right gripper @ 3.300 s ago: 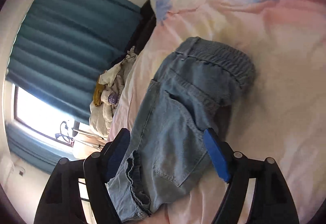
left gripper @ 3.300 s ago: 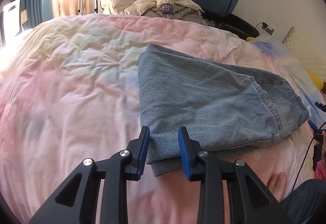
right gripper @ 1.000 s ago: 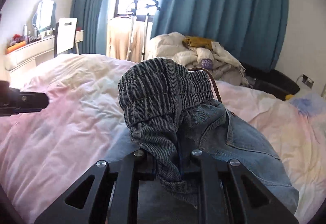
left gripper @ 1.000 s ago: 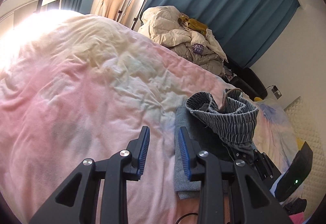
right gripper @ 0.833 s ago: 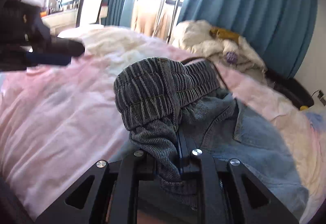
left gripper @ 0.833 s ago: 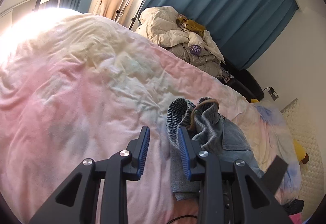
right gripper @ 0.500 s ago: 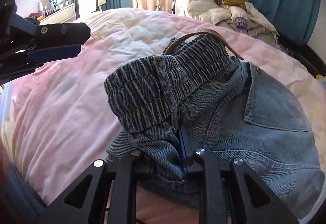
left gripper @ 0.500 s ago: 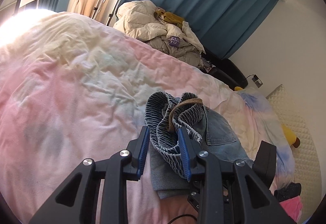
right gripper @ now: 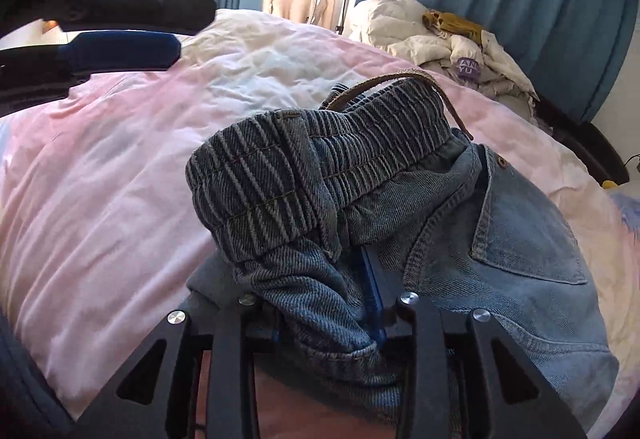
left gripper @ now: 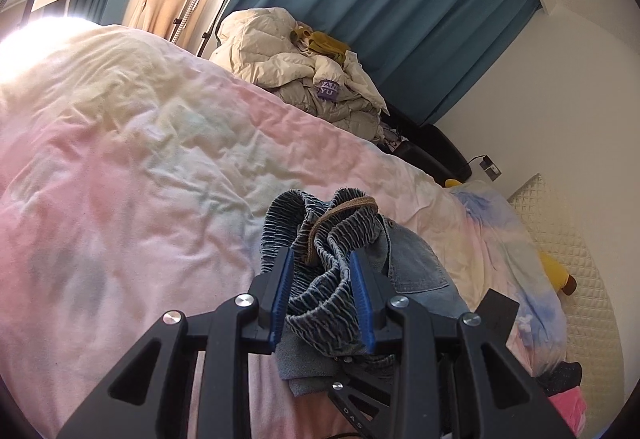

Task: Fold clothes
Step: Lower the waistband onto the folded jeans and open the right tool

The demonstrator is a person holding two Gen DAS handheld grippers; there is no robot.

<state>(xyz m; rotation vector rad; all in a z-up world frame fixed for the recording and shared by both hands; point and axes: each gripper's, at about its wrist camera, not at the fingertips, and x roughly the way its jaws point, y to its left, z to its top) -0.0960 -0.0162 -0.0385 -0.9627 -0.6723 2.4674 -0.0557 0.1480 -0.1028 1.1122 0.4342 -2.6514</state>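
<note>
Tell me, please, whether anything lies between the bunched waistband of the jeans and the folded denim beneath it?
Nothing visible does: the ribbed waistband of the blue denim jeans sits between the opening jaws of the right gripper, directly over the folded denim on the pink bedspread.

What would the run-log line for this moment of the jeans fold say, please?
stage: waistband folded over | jeans: on bed | right gripper: opening, waistband between jaws | left gripper: open around waistband
</note>
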